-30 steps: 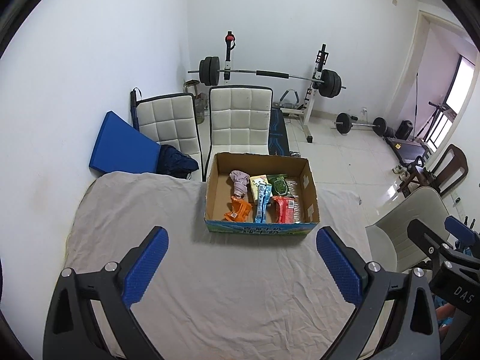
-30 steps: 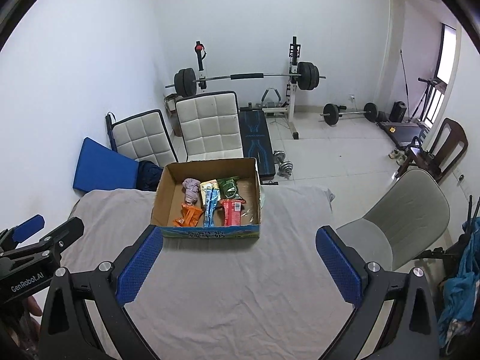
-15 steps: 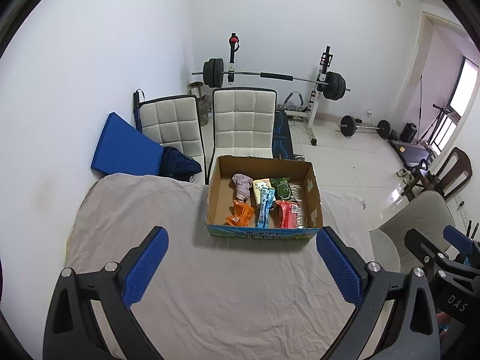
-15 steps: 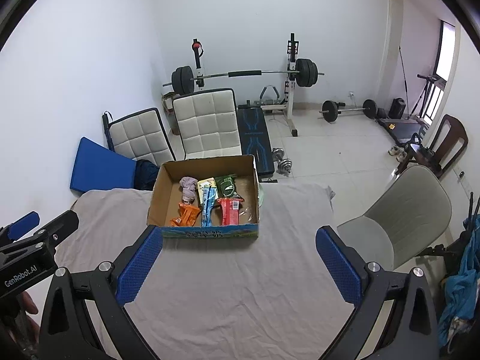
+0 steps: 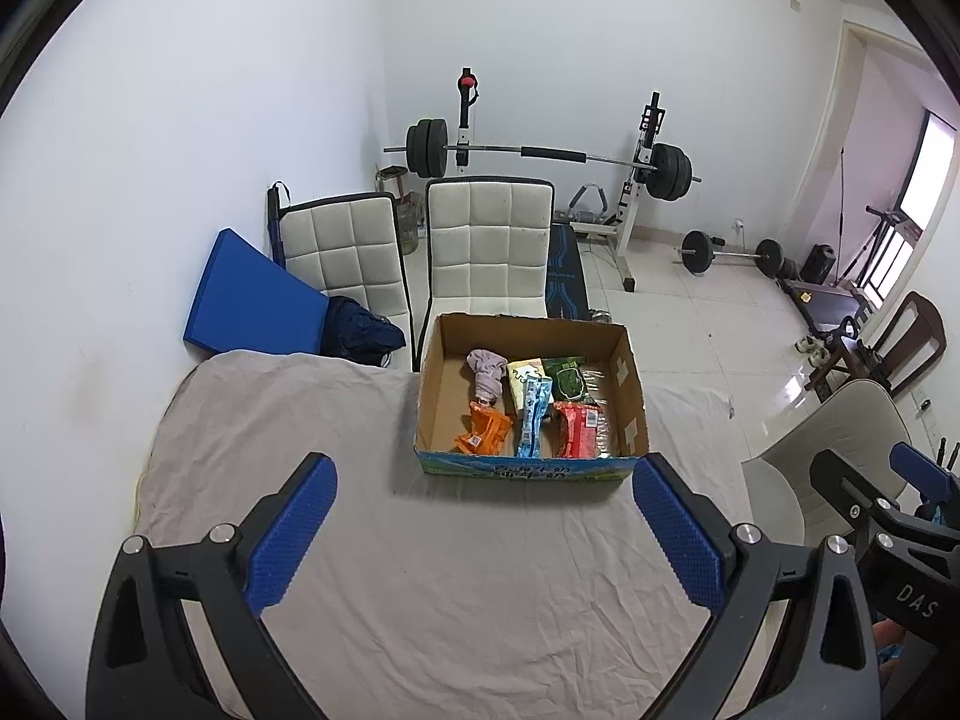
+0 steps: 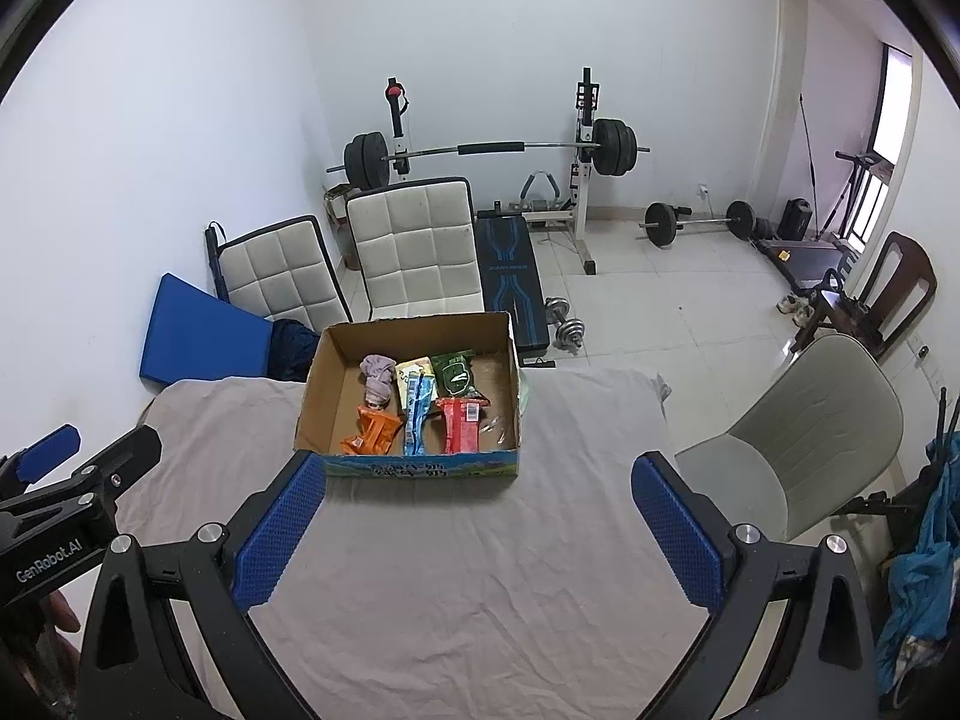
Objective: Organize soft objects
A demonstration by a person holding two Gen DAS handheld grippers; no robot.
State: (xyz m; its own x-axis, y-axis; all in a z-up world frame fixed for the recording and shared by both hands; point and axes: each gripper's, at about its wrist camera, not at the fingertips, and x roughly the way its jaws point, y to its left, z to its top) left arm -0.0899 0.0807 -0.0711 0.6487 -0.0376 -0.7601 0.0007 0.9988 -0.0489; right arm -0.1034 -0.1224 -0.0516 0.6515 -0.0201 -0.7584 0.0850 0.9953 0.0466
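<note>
An open cardboard box [image 5: 624, 372] [image 6: 321, 384] stands at the far side of a table under a grey cloth [image 5: 450, 588] [image 6: 456, 588]. In it lie a rolled mauve cloth [image 5: 485, 373] [image 6: 377, 378], an orange packet [image 5: 485, 431] [image 6: 372, 431], a blue packet [image 5: 533, 414] [image 6: 418, 414], a red packet [image 5: 575, 429] [image 6: 459, 425], a green packet [image 5: 567, 378] [image 6: 455, 375] and a yellow packet [image 5: 521, 373]. My left gripper [image 5: 483, 534] is open and empty, above the cloth, short of the box. My right gripper [image 6: 477, 531] is open and empty, likewise short of the box.
Two white padded chairs [image 5: 489, 252] [image 5: 348, 264] stand behind the table, beside a blue mat [image 5: 249, 300]. A grey chair [image 6: 822, 420] stands right of the table. A barbell rack [image 6: 480, 150] and weights are on the floor behind. Each gripper shows at the other view's edge.
Both grippers have drawn back and risen slightly, so the box looks a little farther off. Both stay open and empty. Nothing in the box has moved.
</note>
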